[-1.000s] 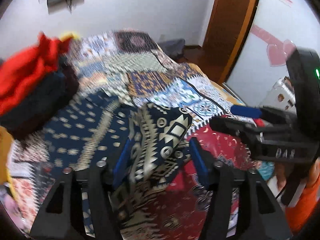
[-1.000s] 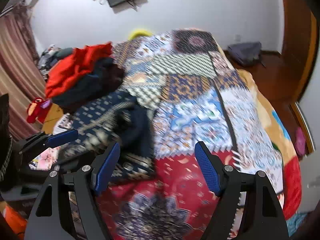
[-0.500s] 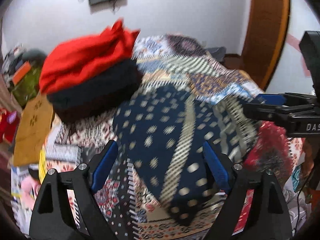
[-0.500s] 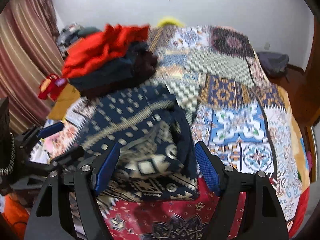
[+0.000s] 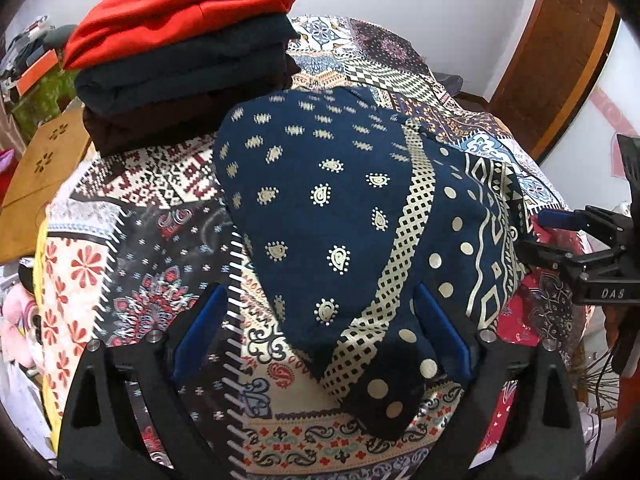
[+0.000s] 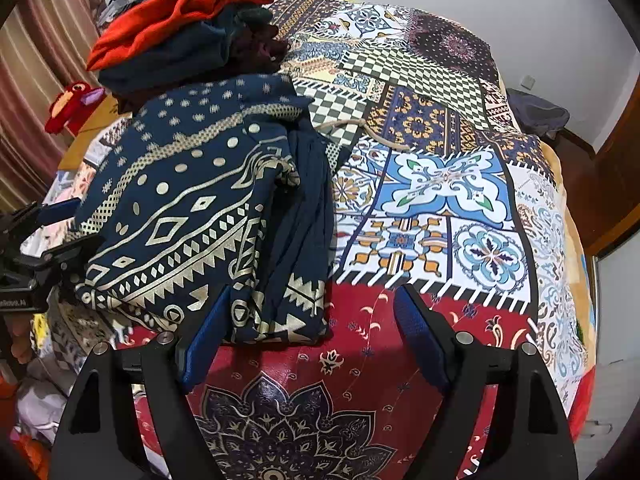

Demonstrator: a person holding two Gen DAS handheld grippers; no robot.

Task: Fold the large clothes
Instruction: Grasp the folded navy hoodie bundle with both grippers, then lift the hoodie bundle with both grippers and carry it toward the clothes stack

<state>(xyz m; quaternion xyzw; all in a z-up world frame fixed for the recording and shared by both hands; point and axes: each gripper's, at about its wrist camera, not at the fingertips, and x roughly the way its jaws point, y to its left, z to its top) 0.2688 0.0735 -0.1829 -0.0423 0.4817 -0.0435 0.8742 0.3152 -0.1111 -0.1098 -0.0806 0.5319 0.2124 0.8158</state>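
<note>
On one bedspread (image 6: 440, 208): one patterned garment (image 6: 188, 216), three stacked clothes (image 5: 188, 52).

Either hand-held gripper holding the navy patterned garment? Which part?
Neither. Left hand-held gripper has just opened; right open too; navy garment lies on the bed, ungripped.

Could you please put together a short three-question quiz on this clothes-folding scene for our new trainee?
1. True or false: the left gripper is clamped shut on the navy patterned garment.
2. Which colour lies on top of the folded stack behind that garment? A) red B) yellow C) white
3. Fill in: the right gripper hangs over the ____ patch of the patchwork bedspread.

Key
1. False: its jaws have just been opening and stand wide, with the garment's near corner lying between them, not pinched.
2. A.
3. Red: the right gripper's jaws are also open, and have just been opening, with the garment's near edge just beyond its left finger.
</note>
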